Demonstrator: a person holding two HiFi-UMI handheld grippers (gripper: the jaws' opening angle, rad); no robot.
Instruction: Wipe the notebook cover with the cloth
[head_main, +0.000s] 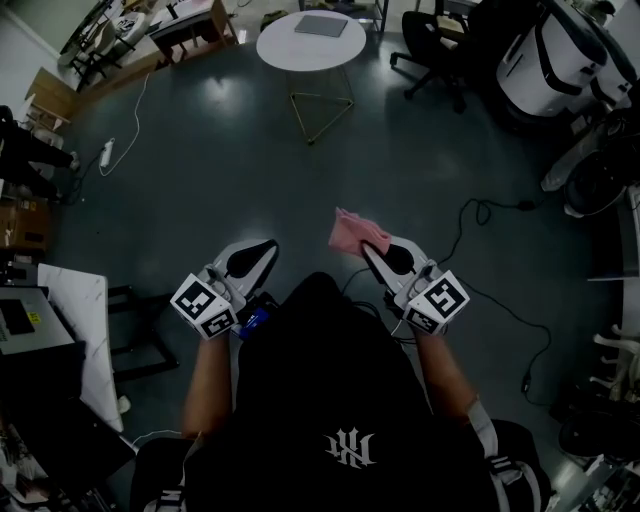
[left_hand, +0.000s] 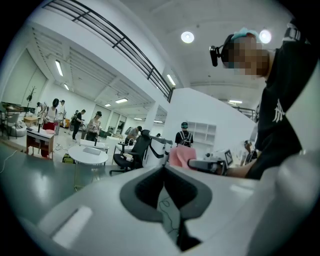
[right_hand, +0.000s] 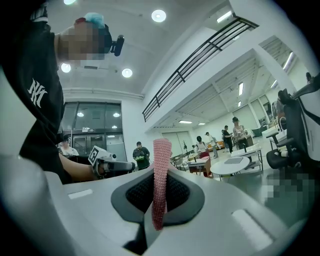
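Head view: wiping has not begun, and this looks like the carry to the notebook. The right gripper (head_main: 370, 250) holds the pink cloth (head_main: 355, 230) over the dark floor (head_main: 200, 170), with the left gripper (head_main: 262, 250) beside it. The grey notebook (head_main: 322, 25) lies on the round white counter (head_main: 285, 48), well apart ahead. The next move calls for walking up to it. An office chair (head_main: 432, 45) stands near the counter's right side and a cable (head_main: 490, 212) trails on the floor to the right, but the straight path looks free.

Left gripper view: the fingers meet at the tips with nothing between them. The counter is far off, with people (left_hand: 95, 125) beyond it.

Right gripper view: the fingers are clamped on the cloth, which stands up as a narrow strip. The notebook is distant, at right.
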